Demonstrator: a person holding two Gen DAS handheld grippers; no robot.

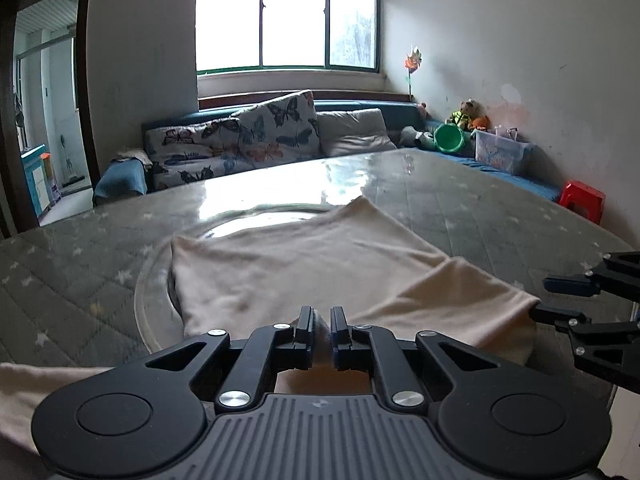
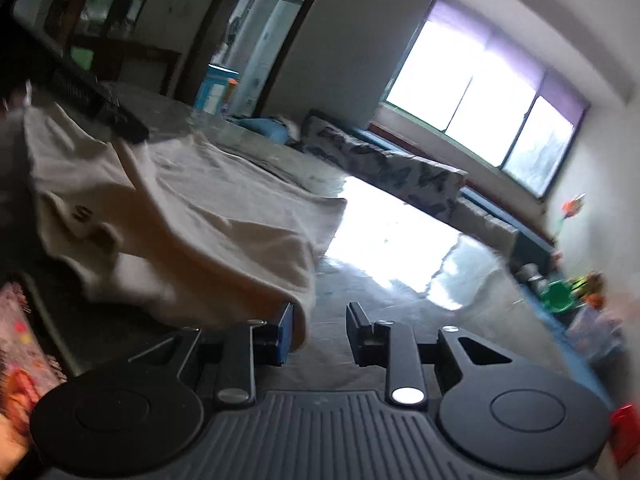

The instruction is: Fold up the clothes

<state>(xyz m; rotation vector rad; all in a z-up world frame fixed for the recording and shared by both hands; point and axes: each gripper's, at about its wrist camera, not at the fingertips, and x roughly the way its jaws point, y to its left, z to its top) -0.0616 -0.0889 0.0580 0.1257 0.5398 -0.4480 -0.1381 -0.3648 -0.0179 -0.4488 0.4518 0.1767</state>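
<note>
A cream garment [image 1: 300, 264] lies spread on the grey star-patterned table [image 1: 480, 208], with its near part lifted. My left gripper [image 1: 322, 312] is shut on the garment's near edge, and cloth shows between its fingers. At the right edge of the left wrist view, my right gripper [image 1: 542, 296] stands with its fingers apart at the garment's right corner. In the blurred right wrist view the garment [image 2: 200, 208] hangs in a fold against the left finger [image 2: 286, 332] of my right gripper [image 2: 321, 308]. The jaws there are apart, with bare table [image 2: 400, 300] showing between them.
A round glass turntable [image 1: 256, 216] lies under the garment. Beyond the table are a sofa with butterfly cushions [image 1: 240, 140], a green bucket [image 1: 450, 138], a clear box [image 1: 500, 152] and a red stool [image 1: 582, 200]. A doorway [image 1: 44, 120] opens at the left.
</note>
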